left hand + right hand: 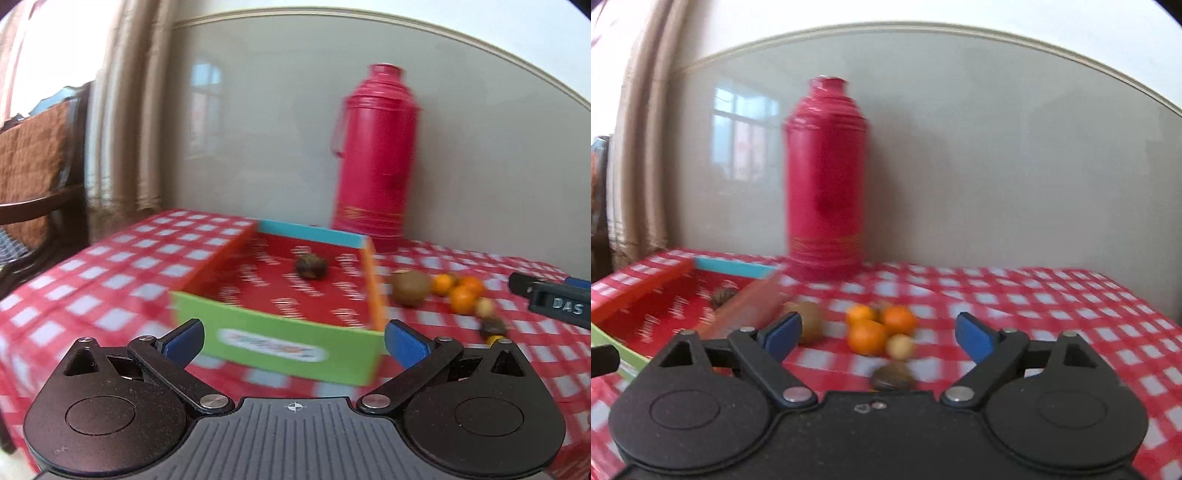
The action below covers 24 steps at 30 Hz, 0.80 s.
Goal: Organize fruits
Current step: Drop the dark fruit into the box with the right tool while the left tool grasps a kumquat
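A shallow box [280,343] with a green front wall, orange sides and a red floor sits on the checked cloth, and one dark brown fruit [311,266] lies inside it. To its right lie a kiwi [410,288], three oranges [463,300], a small pale fruit [484,306] and a dark fruit [493,326]. My left gripper [295,341] stands open just before the green wall, holding nothing. My right gripper [879,334] is open over the loose pile, empty: oranges [866,338], pale fruit [900,346] and dark fruit [892,376] lie between its fingers, and the kiwi [809,321] lies by its left finger.
A tall red thermos [375,155] stands behind the box near the wall. The red-and-white checked table [1052,314] runs out to the right. A wooden chair [37,173] and a curtain stand off the table's left edge.
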Each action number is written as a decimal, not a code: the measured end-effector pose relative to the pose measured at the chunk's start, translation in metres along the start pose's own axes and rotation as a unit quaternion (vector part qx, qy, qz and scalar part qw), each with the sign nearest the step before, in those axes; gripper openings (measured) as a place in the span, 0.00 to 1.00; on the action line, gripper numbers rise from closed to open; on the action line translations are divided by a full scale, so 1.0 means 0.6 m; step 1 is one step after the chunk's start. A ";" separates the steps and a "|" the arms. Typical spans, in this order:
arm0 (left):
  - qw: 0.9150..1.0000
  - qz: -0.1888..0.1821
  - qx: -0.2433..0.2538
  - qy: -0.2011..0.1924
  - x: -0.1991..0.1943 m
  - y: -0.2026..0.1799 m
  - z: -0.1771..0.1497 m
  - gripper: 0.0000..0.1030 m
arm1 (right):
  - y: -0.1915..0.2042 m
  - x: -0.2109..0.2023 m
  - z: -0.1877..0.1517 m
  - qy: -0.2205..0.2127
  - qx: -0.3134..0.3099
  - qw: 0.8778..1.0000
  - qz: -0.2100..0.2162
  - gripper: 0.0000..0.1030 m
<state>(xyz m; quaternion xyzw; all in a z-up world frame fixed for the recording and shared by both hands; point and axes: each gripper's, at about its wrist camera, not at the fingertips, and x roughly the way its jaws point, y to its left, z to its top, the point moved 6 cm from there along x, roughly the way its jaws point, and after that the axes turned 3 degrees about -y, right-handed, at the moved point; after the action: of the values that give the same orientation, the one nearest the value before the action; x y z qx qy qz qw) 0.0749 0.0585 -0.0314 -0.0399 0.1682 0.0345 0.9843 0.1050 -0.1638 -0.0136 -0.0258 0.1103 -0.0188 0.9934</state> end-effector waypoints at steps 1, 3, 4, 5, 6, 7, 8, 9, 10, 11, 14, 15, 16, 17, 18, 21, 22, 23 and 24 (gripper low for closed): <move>1.000 -0.003 0.004 -0.002 0.000 -0.018 0.000 1.00 | -0.016 -0.002 -0.001 -0.001 0.006 1.000 -0.004 0.81; 1.000 -0.023 0.015 0.000 0.004 -0.054 -0.001 1.00 | -0.041 -0.001 -0.009 0.011 0.007 1.000 -0.017 0.81; 0.999 -0.029 0.024 0.001 0.006 -0.077 -0.003 1.00 | -0.048 0.000 -0.012 0.017 0.004 1.000 -0.023 0.81; 0.999 -0.034 0.033 0.003 0.010 -0.096 -0.004 1.00 | -0.053 -0.002 -0.015 0.020 0.000 0.999 -0.028 0.81; 0.998 -0.038 0.041 0.007 0.014 -0.115 -0.006 1.00 | -0.061 -0.003 -0.017 0.021 -0.002 0.999 -0.034 0.81; 0.998 -0.041 0.049 0.012 0.019 -0.135 -0.009 1.00 | -0.067 -0.006 -0.018 0.021 -0.001 0.999 -0.038 0.81; 0.998 -0.044 0.053 0.012 0.023 -0.149 -0.010 1.00 | -0.077 -0.010 -0.019 0.020 0.002 0.999 -0.043 0.81; 0.997 -0.048 0.056 0.014 0.028 -0.163 -0.013 1.00 | -0.084 -0.012 -0.020 0.020 0.004 0.999 -0.046 0.81; 0.997 -0.050 0.060 0.018 0.034 -0.176 -0.015 1.00 | -0.093 -0.014 -0.021 0.021 0.005 0.999 -0.050 0.81; 0.996 -0.045 0.070 0.017 0.039 -0.189 -0.017 1.00 | -0.105 -0.019 -0.020 0.022 0.006 0.998 -0.054 0.81; 0.995 -0.056 0.075 0.026 0.055 -0.217 -0.021 1.00 | -0.131 -0.022 -0.027 0.031 0.008 0.998 -0.059 0.81; 0.996 -0.055 0.073 0.026 0.058 -0.223 -0.022 0.99 | -0.139 -0.022 -0.030 0.034 0.004 0.997 -0.062 0.81; 0.995 -0.055 0.077 0.022 0.060 -0.231 -0.021 1.00 | -0.144 -0.024 -0.032 0.036 0.002 0.997 -0.064 0.81; 0.995 -0.057 0.082 0.019 0.060 -0.238 -0.021 0.99 | -0.151 -0.024 -0.033 0.038 0.001 0.997 -0.066 0.81; 0.994 -0.060 0.085 0.018 0.062 -0.245 -0.022 0.99 | -0.157 -0.025 -0.034 0.037 0.001 0.997 -0.068 0.81; 0.992 -0.083 0.086 0.037 0.074 -0.269 -0.031 0.84 | -0.174 -0.027 -0.040 0.042 0.000 0.996 -0.075 0.81; 0.991 -0.088 0.087 0.046 0.083 -0.276 -0.034 0.78 | -0.179 -0.027 -0.042 0.043 0.001 0.996 -0.077 0.81; 0.990 -0.092 0.089 0.053 0.088 -0.283 -0.038 0.75 | -0.183 -0.027 -0.043 0.045 0.003 0.996 -0.079 0.81; 0.990 -0.094 0.091 0.058 0.094 -0.291 -0.041 0.75 | -0.187 -0.026 -0.044 0.046 0.003 0.996 -0.081 0.81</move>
<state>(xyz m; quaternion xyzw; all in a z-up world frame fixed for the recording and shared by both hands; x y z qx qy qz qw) 0.1341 -0.1142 -0.0616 0.0318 0.2228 -0.0764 0.9713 0.0804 -0.2765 -0.0298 -0.0305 0.1538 -0.1011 0.9824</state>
